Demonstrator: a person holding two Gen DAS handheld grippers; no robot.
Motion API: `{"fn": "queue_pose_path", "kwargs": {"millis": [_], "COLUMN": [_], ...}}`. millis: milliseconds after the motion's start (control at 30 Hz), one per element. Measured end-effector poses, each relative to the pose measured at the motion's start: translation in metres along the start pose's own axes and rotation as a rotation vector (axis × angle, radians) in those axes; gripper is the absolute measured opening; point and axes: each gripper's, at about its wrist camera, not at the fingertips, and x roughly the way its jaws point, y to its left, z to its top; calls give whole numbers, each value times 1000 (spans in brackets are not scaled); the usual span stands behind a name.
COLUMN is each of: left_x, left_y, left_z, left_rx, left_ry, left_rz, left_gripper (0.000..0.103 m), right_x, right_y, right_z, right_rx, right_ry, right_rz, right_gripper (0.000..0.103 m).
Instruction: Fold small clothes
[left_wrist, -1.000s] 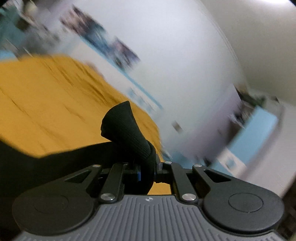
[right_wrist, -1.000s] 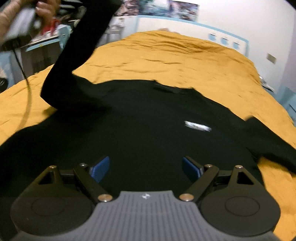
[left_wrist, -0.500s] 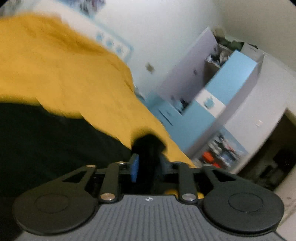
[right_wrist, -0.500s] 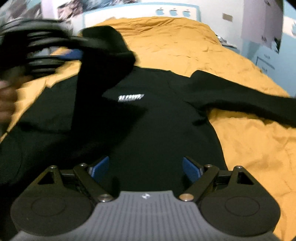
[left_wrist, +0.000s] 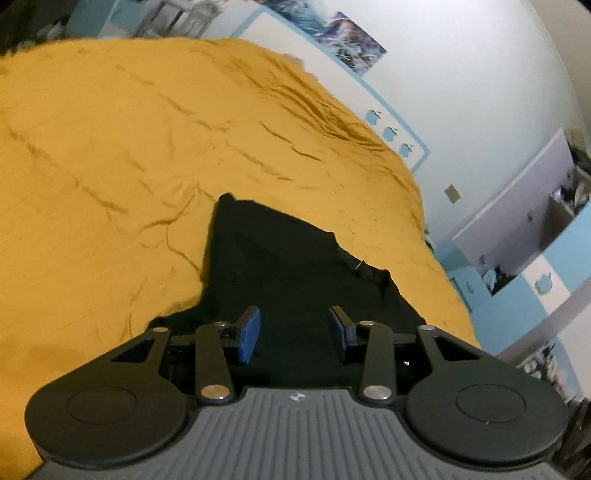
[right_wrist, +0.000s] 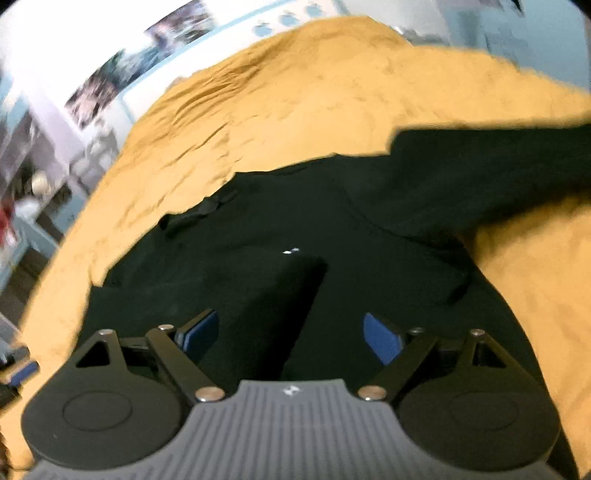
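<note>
A black long-sleeved sweatshirt (right_wrist: 369, 229) lies flat on the yellow bedspread (right_wrist: 332, 74), chest up, with a small white logo (right_wrist: 290, 251). One sleeve (right_wrist: 273, 295) is folded across the chest; the other sleeve (right_wrist: 498, 162) stretches out to the right. My right gripper (right_wrist: 288, 332) is open and empty just above the sweatshirt's lower body. In the left wrist view my left gripper (left_wrist: 293, 330) is open and empty over the sweatshirt (left_wrist: 280, 266), whose folded shoulder edge points away across the bedspread (left_wrist: 110, 147).
The bed fills most of both views. A white wall with posters (left_wrist: 343, 40) runs behind it. Blue and white cupboards (left_wrist: 535, 266) stand beyond the bed's right side. Cluttered shelves (right_wrist: 29, 184) stand at the left in the right wrist view.
My left gripper carried the sleeve across the chest, opened and let it go; the sleeve now lies folded on the sweatshirt. My right gripper stayed open and swung over the garment.
</note>
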Motion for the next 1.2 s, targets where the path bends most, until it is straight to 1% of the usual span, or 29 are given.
{"fn": "queue_pose_path", "kwargs": {"millis": [33,100,200,233,267,300,333,367,400,467,500,567,600,633,667,700,733,800,867,933,967,1000,1033,1067,1100,1133,1167,1200], "left_x": [3,12,24,29,31,34,37,40,41,44,46,48,48,48,49,49,49,49,49,49,49,50,51,51,51,52,52,52], "left_y": [-1,1,-8,-9,-10,-13,-15,-13,-13,-12,-11,-10,-10,-10,-9,-9,-7,-5,-5,-4,-4,-5,-6,-7,-7,-6,-5,-4], "left_z": [1,-1,-4,-4,-6,-9,-11,-12,-13,-16,-16,-18,-19,-19,-19,-20,-20,-20,-20,-20,-21,-21,-21,-21,-22,-23,-23,-24], "left_rx": [-13,-20,0,7,10,11,8,1,-4,-10,-12,-13,-12,-12,-15,-19,-27,-45,-48,-48,-51,-52,-50,-49,-48,-49,-51,-55], "left_ry": [-3,0,13,23,33,43,49,59,65,76,80,89,91,93,95,93,92,93,96,101,104,107,112,113,113,114,116,117], "left_rz": [-2,-22,-35,-40,-39,-37,-35,-37,-38,-35,-32,-33,-30,-26,-18,-13,-9,-6,3,10,12,12,14,19,23,24,25,27], "left_gripper": [45,45,45,45,45,45,45,45,45,45,45,45,45,45,45,45,45,45,45,45,45,45,45,45,45,45,45,45], "right_x": [4,13,38,49,62,75,87,96,100,94,84,60,47,38,32,30,28,25,15,4,2,0,4,4,11,20,30,38], "right_y": [22,56,107,121,132,137,139,138,134,121,113,94,80,64,47,32,19,-3,-20,-34,-37,-36,-35,-30,-32,-36,-42,-47], "right_z": [-3,-11,-32,-40,-48,-53,-56,-57,-56,-46,-39,-25,-19,-13,-10,-10,-11,-21,-23,-14,-10,-5,4,6,15,25,35,40], "right_rx": [-108,-279,-557,-644,-724,-776,-799,-796,-779,-711,-672,-588,-528,-463,-412,-366,-327,-289,-244,-173,-160,-171,-211,-240,-251,-246,-216,-176], "right_ry": [-19,-66,-144,-161,-159,-131,-98,-81,-65,-63,-89,-157,-177,-167,-133,-88,-54,-14,-17,-48,-67,-93,-114,-126,-141,-135,-105,-73], "right_rz": [-41,-105,-255,-285,-315,-353,-383,-419,-422,-376,-375,-391,-410,-421,-417,-419,-426,-470,-477,-433,-413,-379,-330,-294,-249,-203,-172,-160], "right_gripper": [82,82,81,79,76,63,38,25,9,7,6,6,6,9,13,27,38,36,36,37,39,44,52,56,58,58,58,59]}}
